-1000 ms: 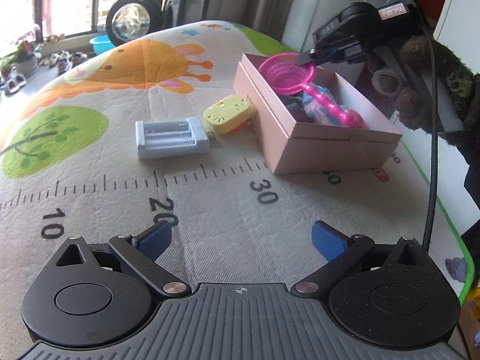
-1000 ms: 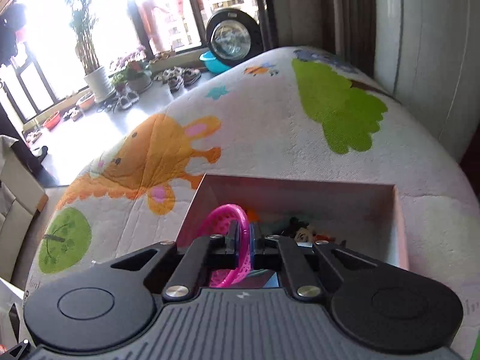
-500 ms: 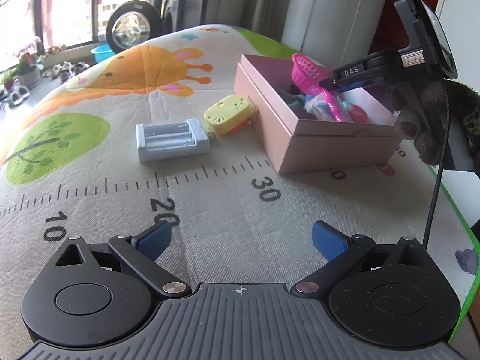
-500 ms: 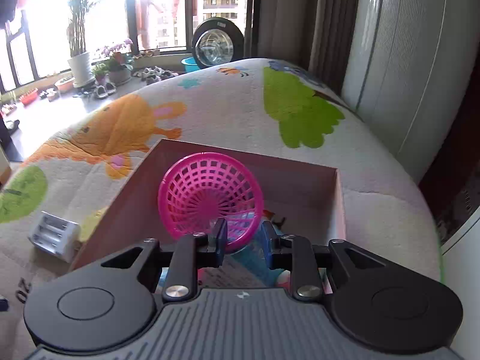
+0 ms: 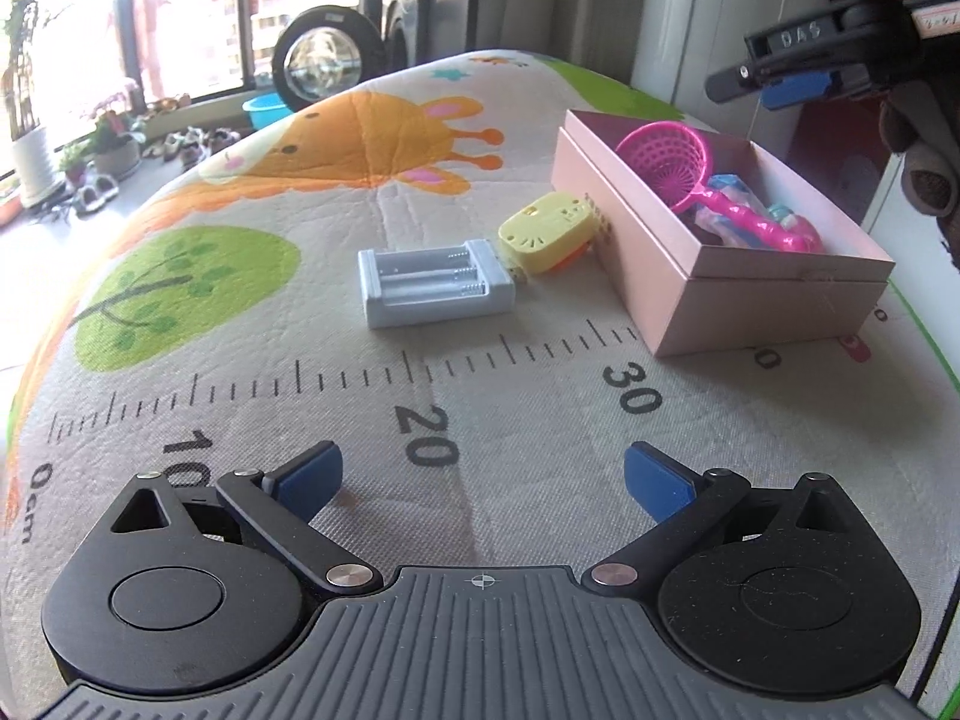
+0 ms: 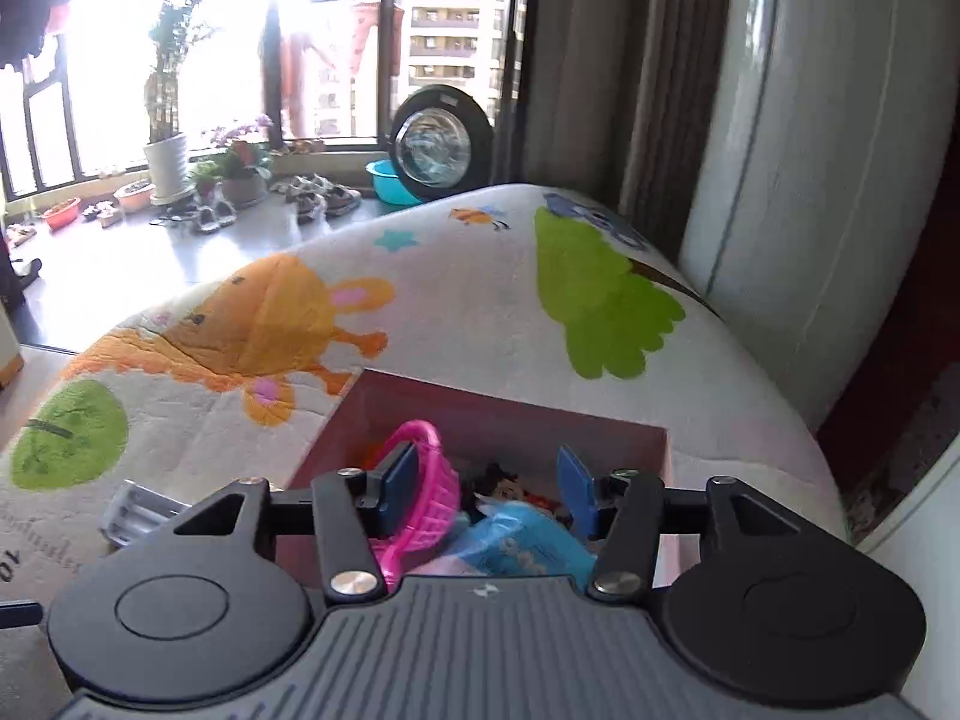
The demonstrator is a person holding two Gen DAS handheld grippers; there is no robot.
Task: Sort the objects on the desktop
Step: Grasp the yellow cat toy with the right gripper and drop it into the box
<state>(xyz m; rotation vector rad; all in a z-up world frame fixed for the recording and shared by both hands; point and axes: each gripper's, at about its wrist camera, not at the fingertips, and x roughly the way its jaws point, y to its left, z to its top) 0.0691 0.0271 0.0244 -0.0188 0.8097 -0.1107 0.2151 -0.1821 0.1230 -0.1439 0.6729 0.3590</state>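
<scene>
Hovering above the box [image 5: 750, 294], the right gripper [image 6: 486, 480] was opening its jaws, nothing pinched between them; the scoop [image 5: 672, 162] lay inside, leaning on the wall. The left gripper [image 5: 483, 474] stood wide open and empty over the mat [image 5: 300, 396], likely ready for the charger [image 5: 435, 282] or yellow toy [image 5: 549, 231] outside the box.

Daylight glares through the window [image 6: 240, 60], blowing it out; fisheye edges bend, and the right view blurs slightly.

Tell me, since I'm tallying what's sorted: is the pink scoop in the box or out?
In. The pink scoop lies inside the pink box, basket end propped against a wall, handle over the other toys.
</scene>
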